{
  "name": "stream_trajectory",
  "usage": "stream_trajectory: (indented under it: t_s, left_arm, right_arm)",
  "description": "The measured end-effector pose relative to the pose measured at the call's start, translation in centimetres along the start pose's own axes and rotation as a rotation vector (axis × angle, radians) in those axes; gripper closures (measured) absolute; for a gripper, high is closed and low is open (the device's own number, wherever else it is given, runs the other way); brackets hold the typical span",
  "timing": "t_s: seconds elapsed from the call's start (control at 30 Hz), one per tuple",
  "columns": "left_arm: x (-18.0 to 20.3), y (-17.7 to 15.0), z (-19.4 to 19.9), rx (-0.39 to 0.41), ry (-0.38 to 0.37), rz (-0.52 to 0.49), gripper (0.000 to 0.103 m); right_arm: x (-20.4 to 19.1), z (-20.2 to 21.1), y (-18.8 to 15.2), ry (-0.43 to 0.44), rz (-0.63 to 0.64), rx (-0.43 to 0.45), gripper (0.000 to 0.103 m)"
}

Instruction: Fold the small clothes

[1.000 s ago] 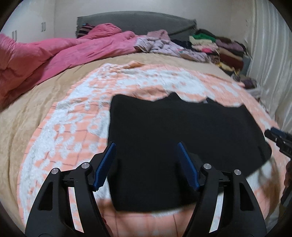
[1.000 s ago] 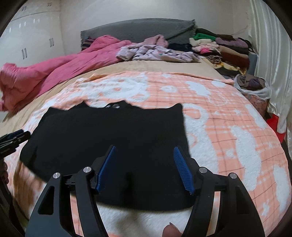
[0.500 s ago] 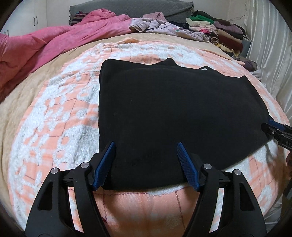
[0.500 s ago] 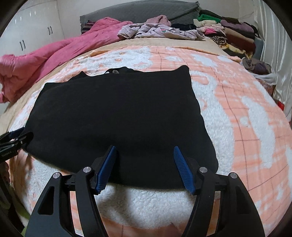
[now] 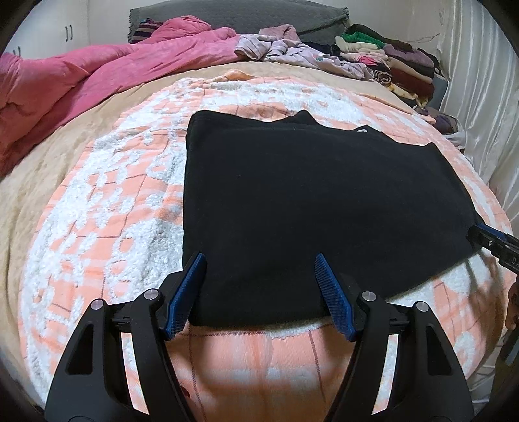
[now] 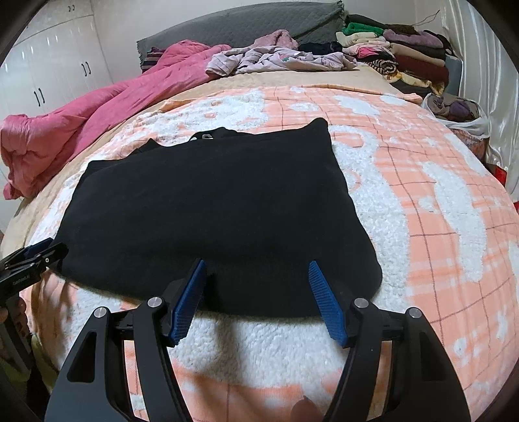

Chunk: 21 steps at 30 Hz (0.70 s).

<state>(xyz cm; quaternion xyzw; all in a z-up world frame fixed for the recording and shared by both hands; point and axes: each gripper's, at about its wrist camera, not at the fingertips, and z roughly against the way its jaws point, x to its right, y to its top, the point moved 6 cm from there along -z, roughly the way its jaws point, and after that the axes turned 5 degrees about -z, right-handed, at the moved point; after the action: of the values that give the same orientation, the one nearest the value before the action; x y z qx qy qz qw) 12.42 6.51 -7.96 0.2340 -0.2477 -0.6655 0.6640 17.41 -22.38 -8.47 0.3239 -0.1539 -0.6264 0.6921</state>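
A black garment (image 5: 308, 201) lies spread flat on the orange-and-white blanket (image 5: 107, 207) that covers the bed. My left gripper (image 5: 260, 256) is open just above the garment's near edge, close to its near left corner, and its blue pads press on nothing. In the right wrist view the same garment (image 6: 211, 207) fills the middle. My right gripper (image 6: 257, 263) is open over the near edge toward the near right corner. Each gripper also shows at the edge of the other's view: the right gripper (image 5: 493, 246) and the left gripper (image 6: 29, 263).
A pink duvet (image 5: 97, 74) is bunched along the bed's far left. Loose lilac clothes (image 5: 292, 52) and a stack of folded clothes (image 5: 389, 61) sit by the grey headboard (image 6: 243, 26). A bag of clothes (image 6: 454, 110) and a white curtain (image 5: 480, 97) are on the right.
Both grippers have sunk and tipped downward toward the garment's near edge, so it fills more of each view. The garment has stayed put and both jaws have kept the same width.
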Motion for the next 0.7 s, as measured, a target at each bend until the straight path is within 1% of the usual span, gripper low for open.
stream_trajectory:
  t_s: [0.17, 0.3, 0.33, 0.37, 0.5, 0.63, 0.7]
  left_arm:
    - [0.1, 0.3, 0.8, 0.011, -0.008, 0.005, 0.037]
    - [0.4, 0.3, 1.3, 0.011, -0.014, 0.002, 0.033]
    - [0.5, 0.3, 1.4, 0.011, -0.016, 0.001, 0.031]
    - [0.5, 0.3, 1.5, 0.011, -0.017, 0.000, 0.031]
    - [0.7, 0.2, 1.9, 0.010, -0.022, -0.005, 0.029]
    - [0.9, 0.3, 2.1, 0.008, -0.024, -0.010, 0.028]
    - [0.9, 0.2, 2.2, 0.007, -0.025, -0.013, 0.021]
  right_arm:
    - [-0.1, 1.1, 0.1, 0.009, -0.005, 0.016, 0.032]
    - [-0.2, 1.8, 0.2, 0.013, -0.004, 0.027, 0.030]
    - [-0.2, 2.0, 0.2, 0.012, -0.003, 0.028, 0.028]
    - [-0.3, 2.1, 0.2, 0.012, -0.003, 0.030, 0.027]
    - [-0.5, 2.6, 0.3, 0.019, -0.005, 0.033, 0.026]
    - [-0.7, 2.9, 0.4, 0.020, -0.006, 0.041, 0.017]
    - [-0.7, 3.0, 0.4, 0.020, -0.009, 0.042, 0.015]
